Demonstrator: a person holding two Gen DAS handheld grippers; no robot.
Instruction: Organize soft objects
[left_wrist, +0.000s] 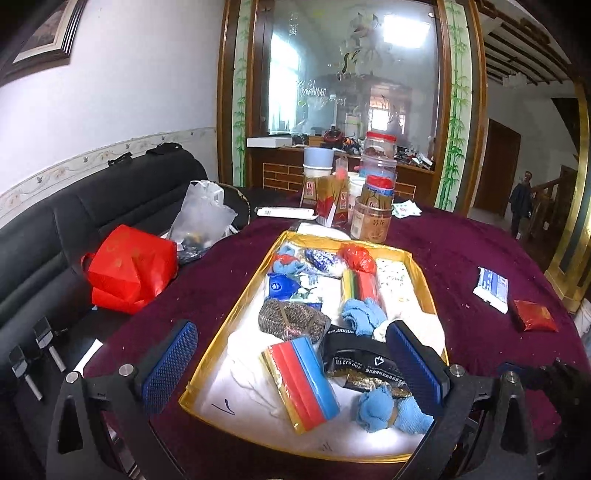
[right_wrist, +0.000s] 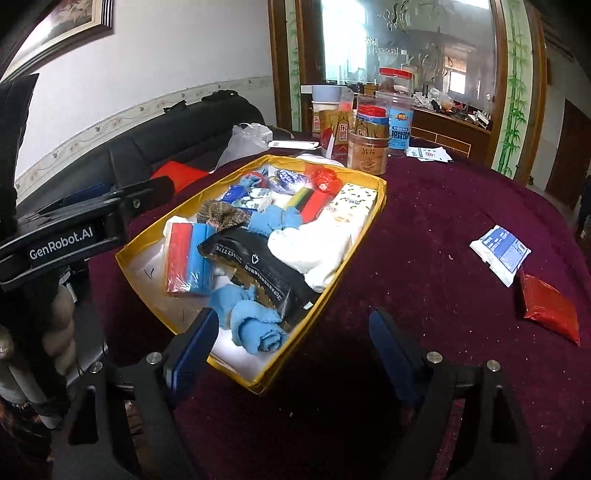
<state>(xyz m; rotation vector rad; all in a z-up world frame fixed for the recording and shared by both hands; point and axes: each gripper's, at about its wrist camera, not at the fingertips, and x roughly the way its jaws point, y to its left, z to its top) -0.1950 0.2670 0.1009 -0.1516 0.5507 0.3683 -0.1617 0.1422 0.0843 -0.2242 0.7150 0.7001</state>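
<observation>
Most of the sorting looks done from where I stand. The gold-rimmed tray (left_wrist: 236, 317) on the maroon bench (right_wrist: 424, 229) is already packed with soft things, and only two packets lie loose out on the cloth to the right: a white and blue sachet (right_wrist: 500, 253) and, just beside it, a red pouch (right_wrist: 550, 308). I would guess those two are what remains to be gathered in.

Inside the tray, nearest me, a rolled blue cloth (right_wrist: 251, 321) sits against a black foil bag (right_wrist: 258, 266), with a red and blue sponge pack (left_wrist: 301, 380) beside them. Further in lie a metal scourer (left_wrist: 290, 319), a white bundle (right_wrist: 306, 251), another blue rag (left_wrist: 364, 315), a striped sponge pack (left_wrist: 360, 284), a spotted white packet (left_wrist: 397, 288) and a red mesh ball (left_wrist: 356, 258) at the far end. Jars and cartons stand beyond the tray, apart from it.

The left gripper (left_wrist: 291, 365) hangs over the tray's near end with its jaws wide apart, clamped on nothing. The right gripper (right_wrist: 295, 350) hovers at the tray's near corner, jaws likewise apart and empty.
</observation>
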